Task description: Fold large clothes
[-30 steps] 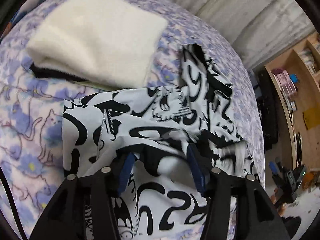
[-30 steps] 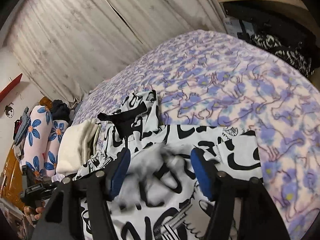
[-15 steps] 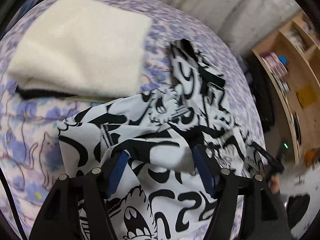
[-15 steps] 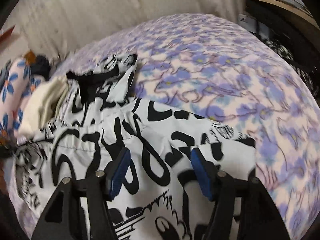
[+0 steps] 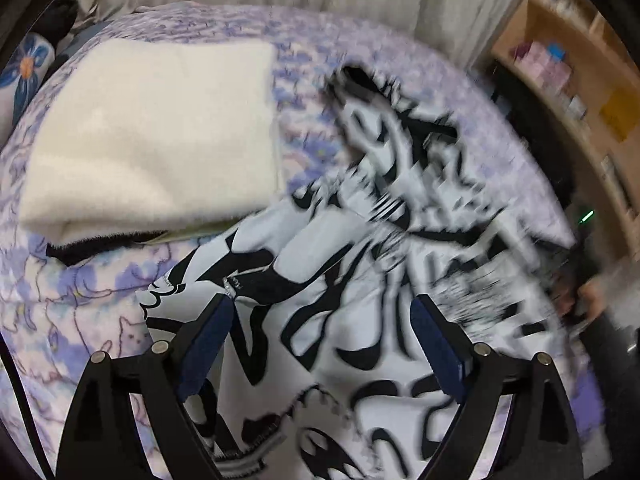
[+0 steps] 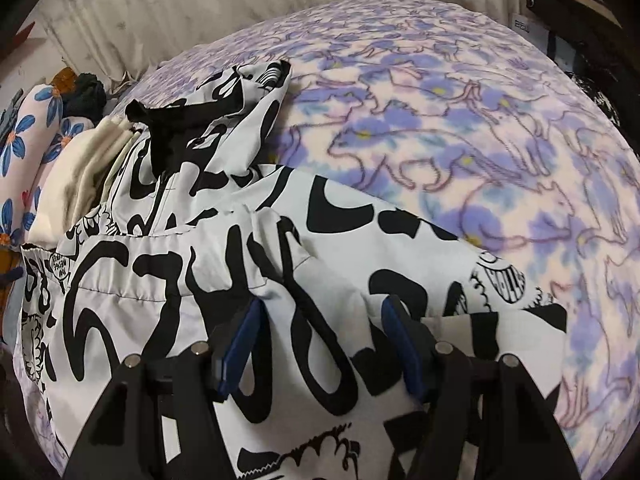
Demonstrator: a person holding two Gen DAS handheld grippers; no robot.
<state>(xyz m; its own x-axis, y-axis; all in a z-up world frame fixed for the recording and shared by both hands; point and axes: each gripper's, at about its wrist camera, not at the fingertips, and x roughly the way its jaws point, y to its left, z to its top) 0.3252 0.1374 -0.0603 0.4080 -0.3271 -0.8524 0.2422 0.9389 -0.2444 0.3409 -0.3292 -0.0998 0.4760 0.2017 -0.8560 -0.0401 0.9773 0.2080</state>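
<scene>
White and black jacket (image 6: 224, 280): lies crumpled on the bed, one part with a black edge reaching toward the wall.
Left gripper (image 5: 320, 344): fingers spread wide over the jacket, holding nothing.
Right gripper (image 6: 320, 344): fingers apart over the jacket, cloth bunched between them, not pinched.
Purple blanket (image 6: 460, 128): covers the bed under the jacket.
Cream folded cloth (image 5: 160, 128): sits just beside the jacket.

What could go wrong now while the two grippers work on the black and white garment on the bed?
The left gripper and right gripper are both open over the black and white garment, so a fold may slip. The garment is bunched near the folded cream blanket; pulling could drag or disturb it. The left view is blurred, so a fast grab may miss the edge.
</scene>
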